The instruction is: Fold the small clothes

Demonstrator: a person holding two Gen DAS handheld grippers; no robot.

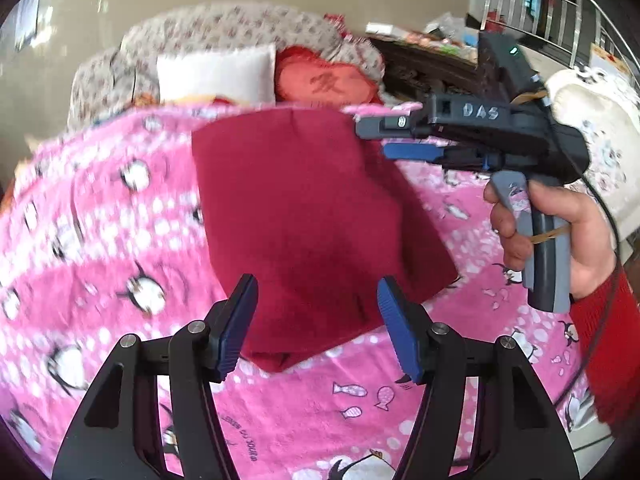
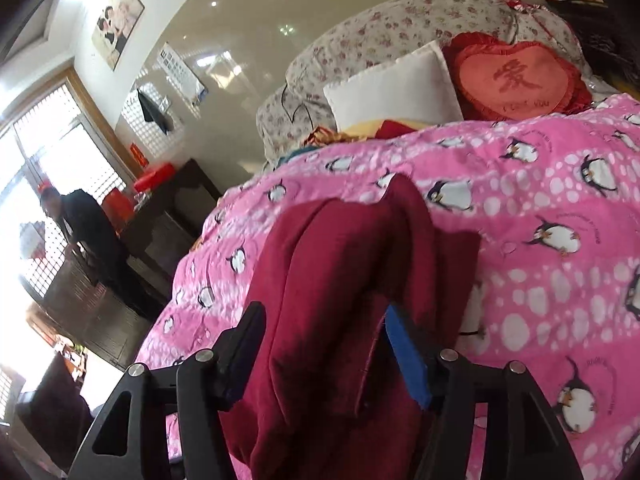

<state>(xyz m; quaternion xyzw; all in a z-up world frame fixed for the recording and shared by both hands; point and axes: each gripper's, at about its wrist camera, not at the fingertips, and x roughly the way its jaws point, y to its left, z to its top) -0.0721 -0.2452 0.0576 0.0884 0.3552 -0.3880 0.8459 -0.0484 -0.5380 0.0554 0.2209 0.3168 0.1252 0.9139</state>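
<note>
A dark red garment (image 1: 304,208) lies folded into a rough rectangle on a pink penguin blanket (image 1: 100,240). My left gripper (image 1: 318,320) hovers open over its near edge, and neither blue pad touches the cloth. A hand (image 1: 580,240) in a red sleeve holds my right gripper (image 1: 372,139) at the garment's far right corner. In the right wrist view the garment (image 2: 340,264) lies bunched between the spread jaws of my right gripper (image 2: 326,348), which stand open without pinching it. The blanket (image 2: 540,200) stretches to the right of it.
Behind the blanket are a white pillow (image 1: 216,74), a red heart cushion (image 1: 324,84) and a floral sofa (image 1: 224,24). A dark wooden table (image 1: 420,68) and a metal railing (image 1: 560,8) stand at the back right. A person (image 2: 84,220) bends beside a dark cabinet (image 2: 168,216).
</note>
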